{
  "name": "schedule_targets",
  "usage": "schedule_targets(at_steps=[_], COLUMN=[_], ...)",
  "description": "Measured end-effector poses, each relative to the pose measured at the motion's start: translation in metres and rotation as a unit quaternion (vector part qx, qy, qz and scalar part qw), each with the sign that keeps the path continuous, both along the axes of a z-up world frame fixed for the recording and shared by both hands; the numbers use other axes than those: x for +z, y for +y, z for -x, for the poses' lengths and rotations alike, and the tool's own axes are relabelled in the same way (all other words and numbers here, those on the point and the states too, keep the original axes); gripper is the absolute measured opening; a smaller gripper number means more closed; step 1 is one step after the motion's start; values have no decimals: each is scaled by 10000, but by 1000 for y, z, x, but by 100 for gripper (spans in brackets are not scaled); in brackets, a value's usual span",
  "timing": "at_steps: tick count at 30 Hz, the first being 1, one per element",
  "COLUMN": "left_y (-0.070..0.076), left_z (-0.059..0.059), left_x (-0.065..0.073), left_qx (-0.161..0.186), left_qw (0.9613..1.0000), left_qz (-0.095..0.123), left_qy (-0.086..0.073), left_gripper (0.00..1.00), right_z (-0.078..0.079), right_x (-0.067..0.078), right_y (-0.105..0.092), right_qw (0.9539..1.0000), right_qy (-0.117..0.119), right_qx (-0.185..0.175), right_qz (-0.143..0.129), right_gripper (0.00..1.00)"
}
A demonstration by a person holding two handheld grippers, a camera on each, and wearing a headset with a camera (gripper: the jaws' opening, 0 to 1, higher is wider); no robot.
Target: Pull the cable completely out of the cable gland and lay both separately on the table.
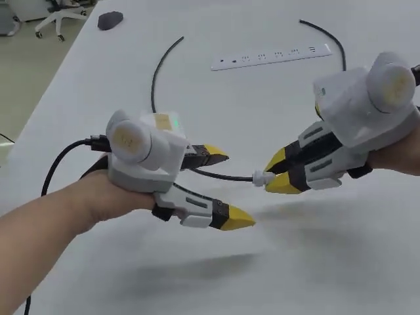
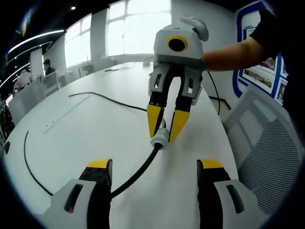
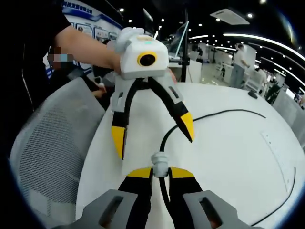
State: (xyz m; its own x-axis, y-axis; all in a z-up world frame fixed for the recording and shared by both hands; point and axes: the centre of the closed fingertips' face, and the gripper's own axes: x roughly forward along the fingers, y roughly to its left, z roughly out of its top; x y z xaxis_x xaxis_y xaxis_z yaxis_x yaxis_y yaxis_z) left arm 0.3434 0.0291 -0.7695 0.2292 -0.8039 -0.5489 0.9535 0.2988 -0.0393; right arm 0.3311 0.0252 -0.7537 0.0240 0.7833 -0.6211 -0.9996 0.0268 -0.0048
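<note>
Nearest, at the left of the head view: left gripper [image 1: 233, 186], jaws spread wide, clamped on nothing. Hovers above the white table [image 1: 275, 262]. Close by one of its jaws, a black cable [image 1: 223, 176], lifted off the table and running on to the right. At the raised end of that stretch, a white cable gland [image 1: 262, 178], with the cable threaded through it, not yet pulled out. Pinched there between the yellow tips of the right gripper [image 1: 271, 176], closed tight on the cable gland, facing the left gripper tip to tip. From the right gripper view: cable gland upright between the closed jaws, cable leaving its top and curving away over the table. Farther back on the table, more black cable in a loose curve, then a white power strip [image 1: 272, 56] lying flat. Near the far edge, a small dark object [image 1: 110, 20], too blurred to name. Beyond the table, legs of an office chair [image 1: 56, 23].
</note>
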Motion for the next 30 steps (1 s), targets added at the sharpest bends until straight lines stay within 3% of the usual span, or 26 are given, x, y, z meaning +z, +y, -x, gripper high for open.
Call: schedule_targets(at_steps=[1,4,5,6,7,10,15,17,19,25,28,29,30], left_y=[-4,-17,-20,-24,-26,-24,-26,-26,-28,-30,-32,-34,-34], left_z=[2,8,11,16,18,16,23,26,28,30,33,33,32], left_x=[-1,10,13,20,23,24,25,26,32,34,36,40,39], left_qx=[-17,-87,-88,-114,-104,-81,-234,-233,-178,-187,-186,-155,-82], left_qw=[9999,9978,9963,9922,9896,9898,9892,9879,9816,9793,9738,9689,9667], left_qz=[50,498,637,887,1015,993,987,1016,1255,1337,1464,1626,1641], left_qy=[124,432,578,872,1017,1013,1058,1151,1428,1509,1729,1860,1963], left_gripper=[70,62,58,50,44,29,28,27,24,22,18,16,16], right_z=[5,14,17,19,21,24,25,26,27,28,29,29,30], right_x=[2,2,2,2,3,7,11,11,12,14,15,15,15], right_y=[-1,-4,-6,-7,-8,-11,-14,-15,-15,-15,-15,-15,-15], right_qw=[10000,9999,9999,9998,9998,9999,9999,9999,9999,9997,9996,9996,9995], right_qy=[30,3,-31,-37,-55,-53,-46,-55,-80,-120,-132,-137,-143], right_qx=[14,109,143,157,169,148,115,118,151,203,248,260,269], right_qz=[-13,36,69,86,86,38,-3,-14,-19,-22,-13,-17,-12], right_gripper=[7,7,7,7,7,7,7,7,7,7,7,7,7])
